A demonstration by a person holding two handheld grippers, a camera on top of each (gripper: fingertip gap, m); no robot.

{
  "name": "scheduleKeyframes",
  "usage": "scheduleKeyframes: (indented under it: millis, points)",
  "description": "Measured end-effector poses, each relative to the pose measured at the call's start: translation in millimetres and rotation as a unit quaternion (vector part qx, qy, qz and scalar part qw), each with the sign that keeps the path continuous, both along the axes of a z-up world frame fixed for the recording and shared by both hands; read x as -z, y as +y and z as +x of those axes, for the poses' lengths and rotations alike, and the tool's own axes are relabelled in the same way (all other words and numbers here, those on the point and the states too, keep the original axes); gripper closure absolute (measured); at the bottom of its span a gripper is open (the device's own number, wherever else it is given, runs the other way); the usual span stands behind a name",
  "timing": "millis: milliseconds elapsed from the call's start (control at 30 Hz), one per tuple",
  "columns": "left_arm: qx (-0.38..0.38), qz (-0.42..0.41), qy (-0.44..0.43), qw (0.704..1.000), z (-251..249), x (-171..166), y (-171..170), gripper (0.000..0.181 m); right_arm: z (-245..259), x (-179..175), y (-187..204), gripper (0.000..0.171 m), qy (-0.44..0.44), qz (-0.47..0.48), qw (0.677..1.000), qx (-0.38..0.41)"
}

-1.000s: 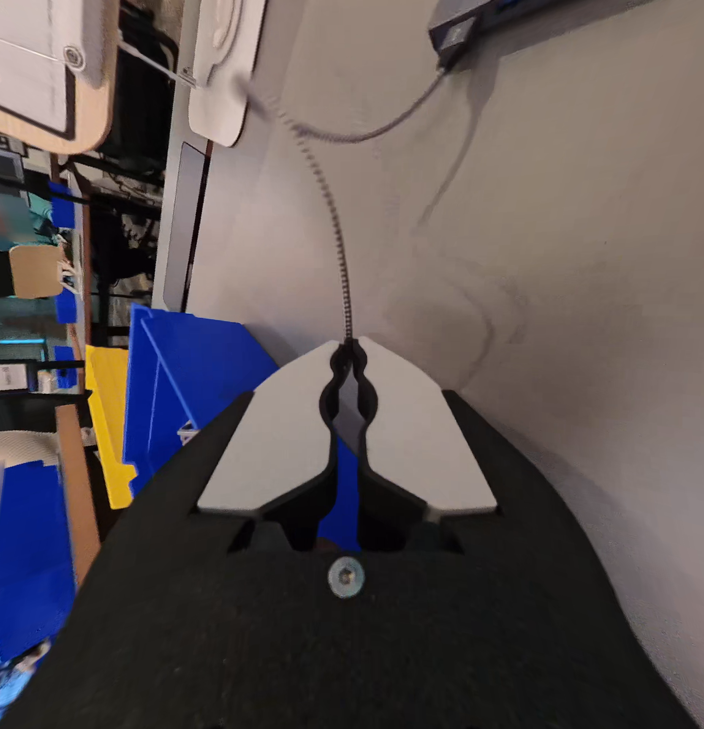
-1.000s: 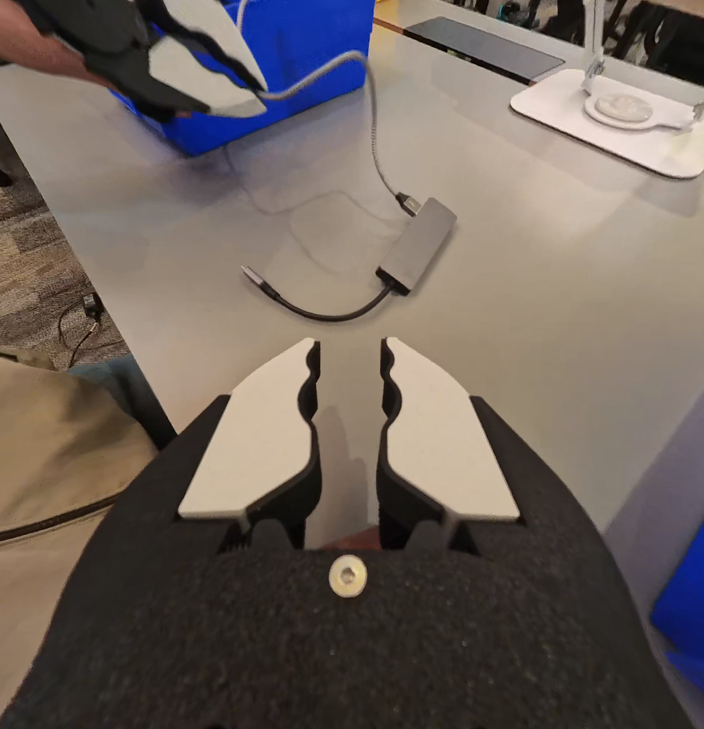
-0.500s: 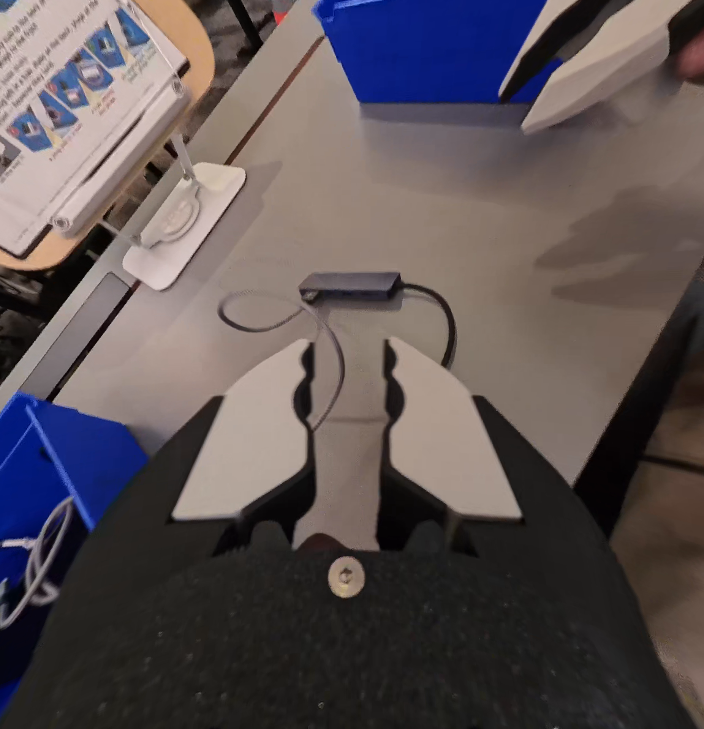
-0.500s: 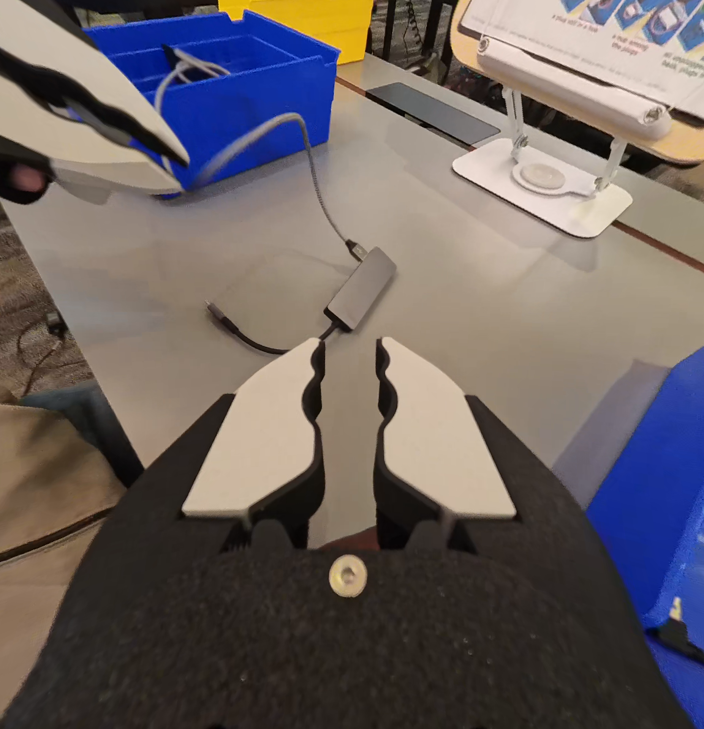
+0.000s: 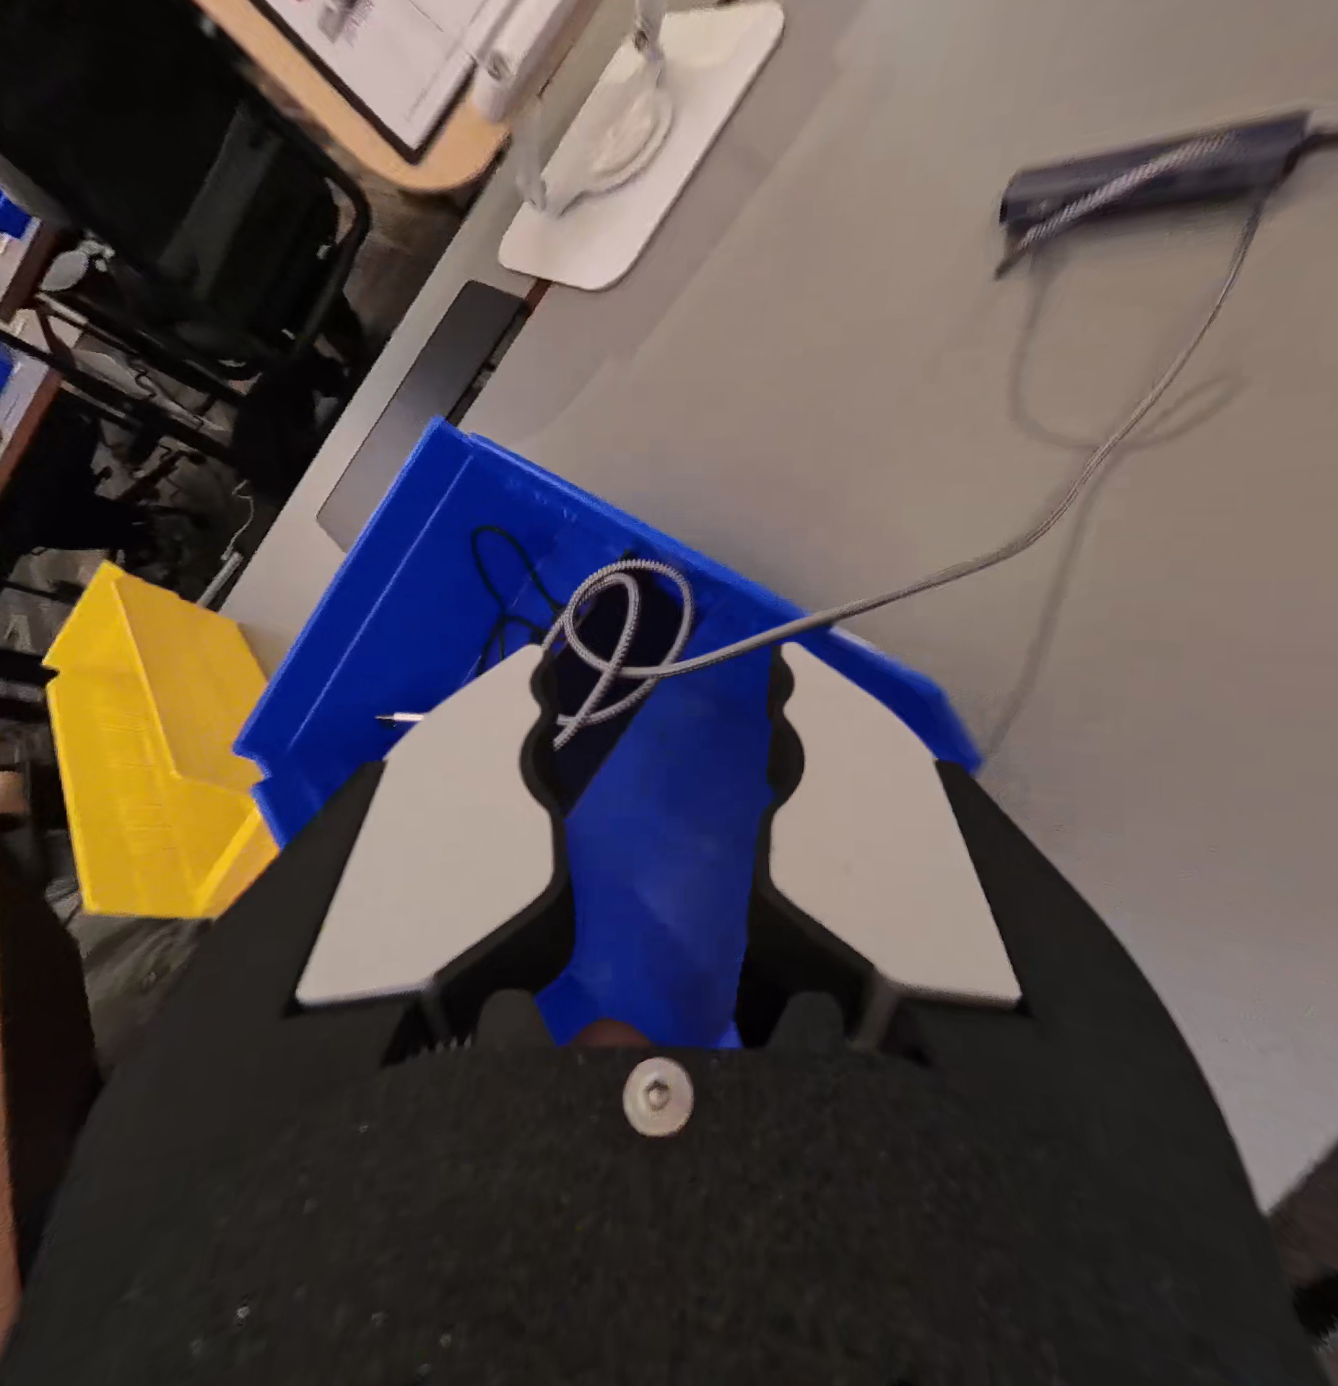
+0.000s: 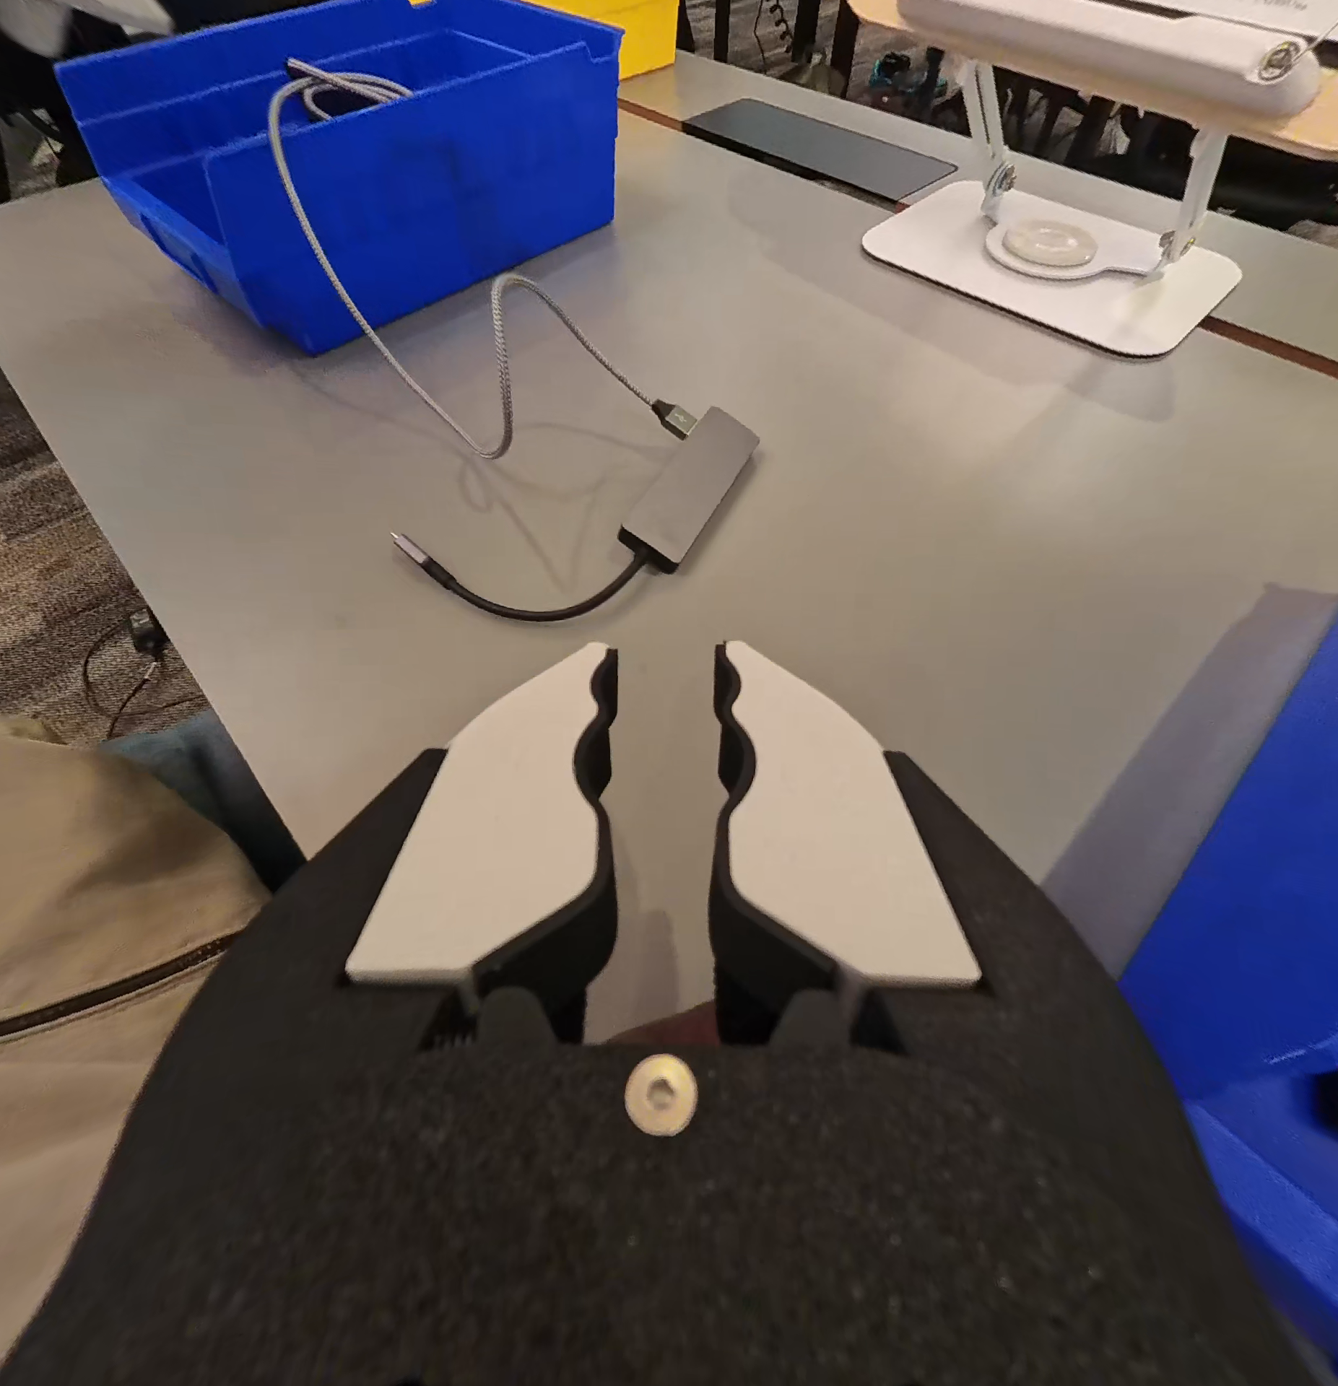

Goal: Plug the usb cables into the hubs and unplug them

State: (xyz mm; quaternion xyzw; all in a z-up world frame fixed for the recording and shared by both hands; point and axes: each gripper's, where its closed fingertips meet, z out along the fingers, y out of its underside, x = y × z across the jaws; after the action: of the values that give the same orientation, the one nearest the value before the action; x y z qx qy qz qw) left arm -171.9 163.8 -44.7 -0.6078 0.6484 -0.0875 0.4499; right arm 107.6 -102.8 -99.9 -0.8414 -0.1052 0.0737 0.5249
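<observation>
A dark grey USB hub lies on the grey table. A braided grey cable is plugged into the hub's far end and runs over the wall of a blue bin. The hub's short black lead curls to a loose plug. My right gripper is open and empty, short of the hub. My left gripper is open above the blue bin, where the cable's coil lies between its fingertips. The hub is blurred at the upper right there.
A white stand carrying a board sits at the back right of the table, with a dark flat panel behind the hub. A yellow bin is beside the blue one. Another blue bin is at my right. My hands' fingertips stand some 40 centimeters from each other.
The left gripper was shut on the braided cable a second ago; it has opened and now hangs over the blue bin, where the cable's loose part lies. The right gripper stays open.
</observation>
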Motion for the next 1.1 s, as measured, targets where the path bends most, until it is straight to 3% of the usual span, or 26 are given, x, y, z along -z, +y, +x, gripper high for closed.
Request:
scheduleKeyframes:
  millis: [200,233,300,433,500,567,633,800,900,933,1000,1100]
  points:
    - [0.027,0.041,0.074,0.996,8,51,44,0.132,2,1,-6,0.147,-0.002,-0.007,1.0,0.013]
    - [0.023,0.053,0.088,0.994,9,58,51,0.137,3,1,-7,0.147,-0.002,-0.008,1.0,0.016]
    - [0.028,0.079,0.102,0.991,12,65,58,0.167,5,-1,-9,0.147,-0.003,-0.008,1.0,0.021]
    - [0.019,0.075,0.015,0.997,32,23,50,0.181,4,-3,-8,0.148,0.001,-0.007,1.0,0.022]
    - [0.009,0.069,-0.036,0.997,40,-18,34,0.181,3,-3,-7,0.148,-0.001,-0.009,1.0,0.02]
    - [0.028,0.046,-0.071,0.996,55,-45,-3,0.181,2,-2,-6,0.148,-0.003,-0.009,1.0,0.018]
    - [0.062,-0.007,-0.082,0.995,77,-47,-54,0.181,2,-2,-6,0.148,-0.002,-0.008,1.0,0.018]
    - [0.058,-0.073,-0.013,0.996,119,26,-135,0.181,2,-2,-7,0.148,0.0,-0.005,1.0,0.017]
    - [0.048,-0.132,0.033,0.99,127,75,-153,0.181,6,2,-9,0.148,-0.002,-0.02,0.999,0.025]
    - [0.055,-0.159,0.049,0.984,124,88,-161,0.175,7,4,-10,0.148,-0.004,-0.028,0.999,0.027]
    - [0.056,-0.207,0.071,0.974,113,103,-170,0.14,6,10,-13,0.147,-0.004,-0.046,0.999,0.027]
    - [0.062,-0.245,0.072,0.965,85,103,-173,0.117,8,19,-18,0.147,-0.008,-0.063,0.997,0.034]
